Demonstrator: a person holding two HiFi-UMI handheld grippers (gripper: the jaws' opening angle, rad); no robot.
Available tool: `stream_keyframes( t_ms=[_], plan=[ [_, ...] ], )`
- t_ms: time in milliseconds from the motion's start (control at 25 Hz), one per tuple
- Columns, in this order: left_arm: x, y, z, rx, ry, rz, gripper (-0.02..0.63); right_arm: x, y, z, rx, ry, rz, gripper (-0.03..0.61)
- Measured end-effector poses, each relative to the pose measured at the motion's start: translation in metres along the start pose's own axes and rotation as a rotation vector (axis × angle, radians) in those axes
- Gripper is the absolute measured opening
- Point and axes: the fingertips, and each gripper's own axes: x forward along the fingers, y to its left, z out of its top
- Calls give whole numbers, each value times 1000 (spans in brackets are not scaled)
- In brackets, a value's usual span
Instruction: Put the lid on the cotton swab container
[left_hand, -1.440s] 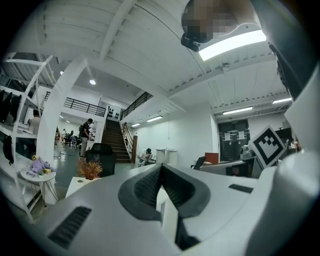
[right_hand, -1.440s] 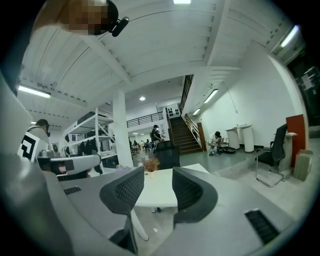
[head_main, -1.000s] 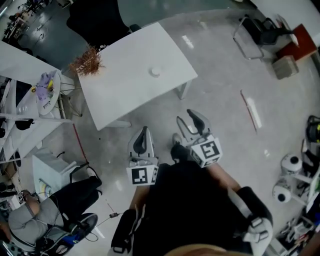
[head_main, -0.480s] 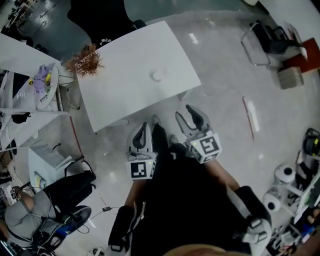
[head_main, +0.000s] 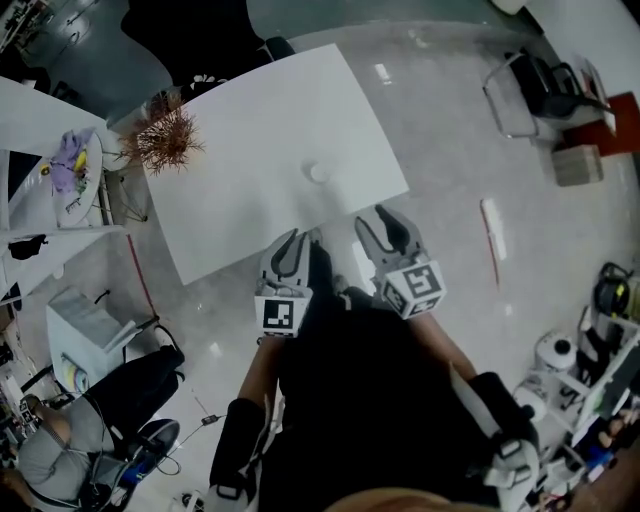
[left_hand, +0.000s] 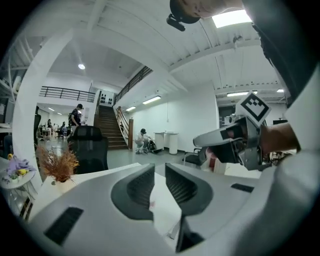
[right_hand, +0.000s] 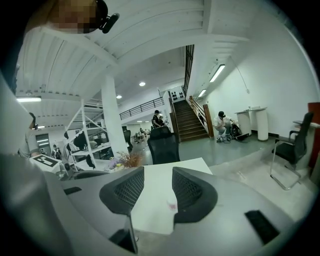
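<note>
Open office floor, glossy and grey, ran all round a white surface (head_main: 250, 150) that carried very little. At its far left corner stood a dried plant (head_main: 165, 140) in a small pot.

Next came the left claw (head_main: 293, 242), level with the near edge of the surface. Its jaws had just been opening and stood only a sliver apart, with nothing between them.

A little to the right, well in from the near edge and apart from both claws, sat the cotton swab container (head_main: 318, 172), a small round white thing. It was too small to tell whether the lid lay on it, beside it or elsewhere.

The right claw (head_main: 382, 222) came last, also at the near edge, with its jaws clearly apart and empty. In its own view the container showed between them, far off.

The step in hand looked like the approach. To do it well, both claws probably needed to be brought in low and slowly. The lid had to be found first. One claw should steady so light a container while the other set the lid down flat and centred.
</note>
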Motion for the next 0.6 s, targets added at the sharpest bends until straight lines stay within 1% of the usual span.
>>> stream_keyframes(
  t_ms=[80,120,240,280,360,480,600],
  plan=[
    [24,12,-18,12,51,-46,121,21,-11,-2,14,18,-11,155],
    [36,17,-28,30,76,-69,141,31,-17,-4,21,29,-18,155],
    [70,29,-62,125,147,-136,188,56,-36,-14,49,67,-41,155],
    [81,33,-75,144,169,-161,206,63,-43,-19,62,80,-50,155],
    [101,38,-104,157,216,-205,229,76,-54,-27,89,105,-66,155],
    [129,44,-147,138,285,-255,244,96,-67,-42,115,144,-83,155],
    [153,47,-175,160,344,-287,250,113,-77,-59,140,184,-82,155]
  ],
)
